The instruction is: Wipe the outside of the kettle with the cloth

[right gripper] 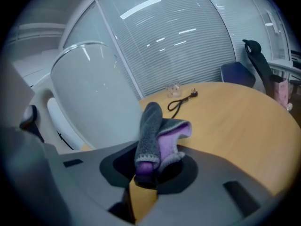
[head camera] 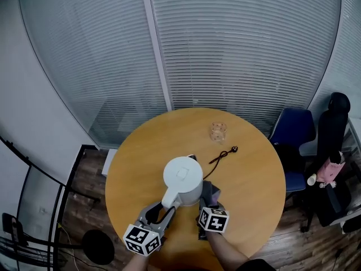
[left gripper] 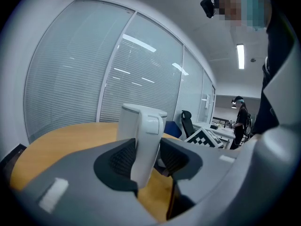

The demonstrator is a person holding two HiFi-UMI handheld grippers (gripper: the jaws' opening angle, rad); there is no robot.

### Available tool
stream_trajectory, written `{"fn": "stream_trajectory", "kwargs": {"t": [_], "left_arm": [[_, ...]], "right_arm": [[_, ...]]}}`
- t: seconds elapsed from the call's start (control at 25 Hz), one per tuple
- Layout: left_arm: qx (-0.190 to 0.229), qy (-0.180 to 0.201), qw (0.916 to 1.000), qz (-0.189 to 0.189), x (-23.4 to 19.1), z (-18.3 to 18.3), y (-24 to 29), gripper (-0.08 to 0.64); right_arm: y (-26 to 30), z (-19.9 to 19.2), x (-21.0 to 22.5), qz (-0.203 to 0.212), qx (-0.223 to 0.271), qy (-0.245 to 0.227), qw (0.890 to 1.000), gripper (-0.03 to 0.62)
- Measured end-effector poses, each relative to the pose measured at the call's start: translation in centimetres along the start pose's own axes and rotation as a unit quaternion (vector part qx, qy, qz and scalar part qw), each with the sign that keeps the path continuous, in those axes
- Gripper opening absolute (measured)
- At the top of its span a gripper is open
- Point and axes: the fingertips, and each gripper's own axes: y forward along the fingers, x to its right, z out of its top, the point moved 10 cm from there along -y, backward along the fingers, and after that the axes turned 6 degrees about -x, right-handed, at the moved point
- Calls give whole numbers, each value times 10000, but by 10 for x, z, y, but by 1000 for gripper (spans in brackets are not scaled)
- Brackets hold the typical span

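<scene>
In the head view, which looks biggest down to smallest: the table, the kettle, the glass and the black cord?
1. table
2. kettle
3. glass and cord: too alike to rank; the cord is longer but very thin.

Smooth plastic kettle (head camera: 183,180), fleecy cloth (right gripper: 154,128)

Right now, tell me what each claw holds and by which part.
Left claw grips the white kettle by its handle. Right claw pinches the grey-purple cloth by one bunched end, the rest sticking out ahead.

Right gripper (right gripper: 148,166) clamps cloth (right gripper: 157,138) beside kettle (right gripper: 94,98).
</scene>
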Motion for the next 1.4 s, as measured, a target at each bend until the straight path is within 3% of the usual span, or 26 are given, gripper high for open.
{"fn": "stream_trajectory", "kwargs": {"t": [0.32, 0.52, 0.8, 1.04, 1.4], "left_arm": [[-54, 12, 9999, -142, 3, 0, 3, 166], [-87, -3, 9998, -165, 7, 0, 2, 164], [-72, -56, 9998, -154, 20, -4, 1, 161], [-54, -68, 9998, -159, 36, -6, 6, 161], [-56, -105, 9997, -218, 44, -6, 9, 160]], "right_arm": [[19, -12, 13, -50, -438, 100, 9990, 98], [15, -11, 17, 5, -451, 122, 9989, 98], [-42, 10, 4, 537, 304, 257, 9978, 98], [-95, 34, -12, 1216, 899, 247, 9882, 97], [-129, 45, -43, 1929, 1245, 17, 9733, 98]]}}
